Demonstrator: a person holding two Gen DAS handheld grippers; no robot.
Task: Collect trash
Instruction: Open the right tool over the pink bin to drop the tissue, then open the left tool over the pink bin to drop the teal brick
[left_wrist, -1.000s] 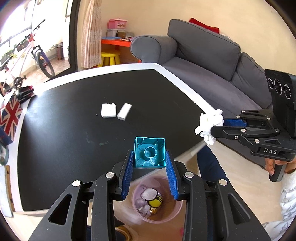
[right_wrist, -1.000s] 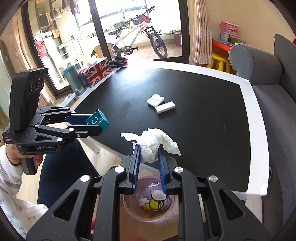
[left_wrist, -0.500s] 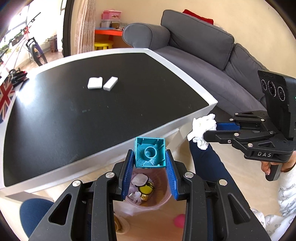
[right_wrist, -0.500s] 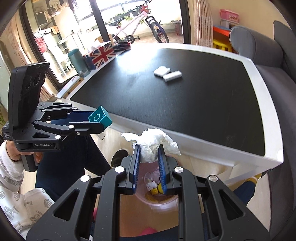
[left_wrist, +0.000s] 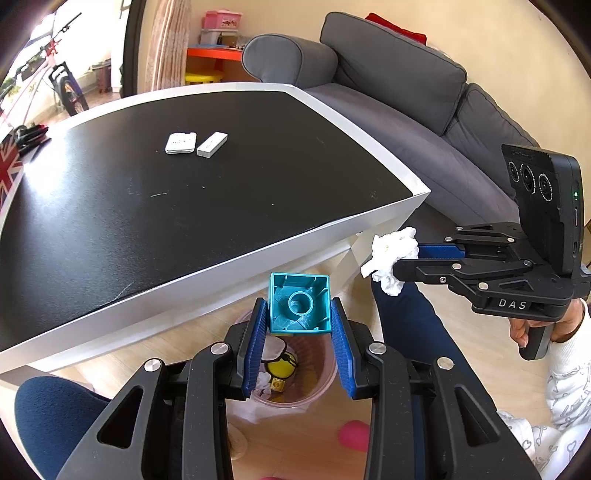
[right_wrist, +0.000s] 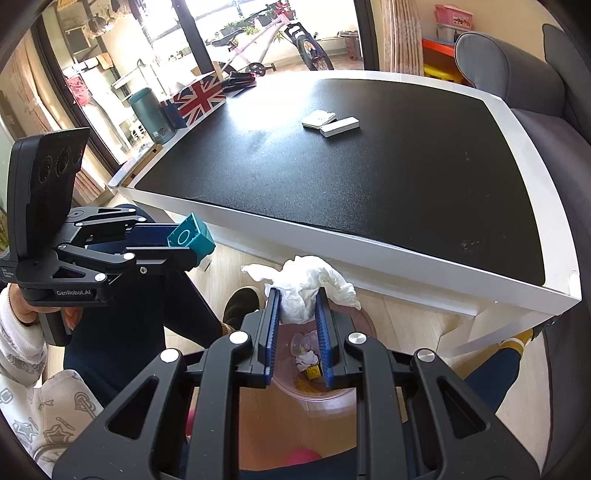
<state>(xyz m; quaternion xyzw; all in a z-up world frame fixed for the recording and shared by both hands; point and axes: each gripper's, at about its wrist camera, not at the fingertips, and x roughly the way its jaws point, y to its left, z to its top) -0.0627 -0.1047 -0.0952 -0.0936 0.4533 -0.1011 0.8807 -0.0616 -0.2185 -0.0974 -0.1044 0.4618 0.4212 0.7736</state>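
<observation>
Two tools were in view, one per hand. At lower centre of the left wrist view, the left tool (left_wrist: 299, 325) gripped one teal toy block (left_wrist: 299, 308) above a pink bin (left_wrist: 295, 384) on the floor. The right tool (right_wrist: 297, 325) pinched one crumpled white tissue (right_wrist: 303, 284) over the same bin. On the black table (left_wrist: 110, 221), upper left, lay two small white items (left_wrist: 195, 143) — side by side.
</observation>
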